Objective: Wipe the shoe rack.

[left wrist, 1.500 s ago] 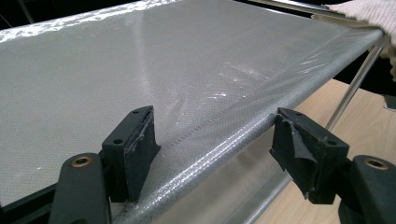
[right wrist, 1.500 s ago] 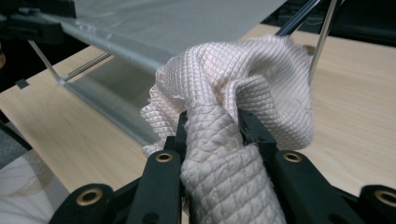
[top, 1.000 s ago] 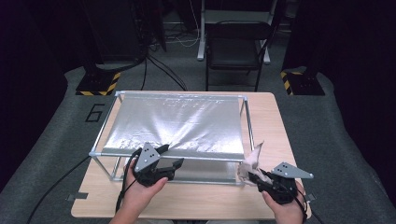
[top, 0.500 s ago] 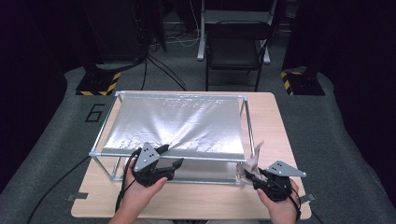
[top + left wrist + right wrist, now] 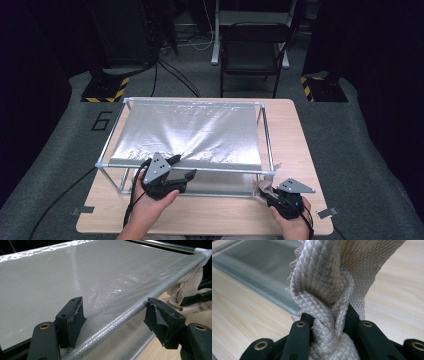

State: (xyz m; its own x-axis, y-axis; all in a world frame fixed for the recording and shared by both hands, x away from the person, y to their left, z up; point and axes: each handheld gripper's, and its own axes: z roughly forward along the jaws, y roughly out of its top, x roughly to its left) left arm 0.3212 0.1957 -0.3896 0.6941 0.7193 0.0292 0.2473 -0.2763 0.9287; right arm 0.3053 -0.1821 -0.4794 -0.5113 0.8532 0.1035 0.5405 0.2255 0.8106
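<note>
Lower than a second ago, the right gripper (image 5: 267, 194) has been closing its jaws, now pinching a bunched cream cloth (image 5: 329, 302) (mostly hidden) beside the rack's (image 5: 190, 169) corner. Left gripper (image 5: 115, 320) gapes wide astride the rail.

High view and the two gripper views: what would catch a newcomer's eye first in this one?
First, the silvery sheet stretched over a metal frame across most of the wooden table. At the frame's near right corner, the right claw is shut on a bunched cream cloth, its jaws having just been closing. The left claw sits open astride the frame's near edge.
</note>
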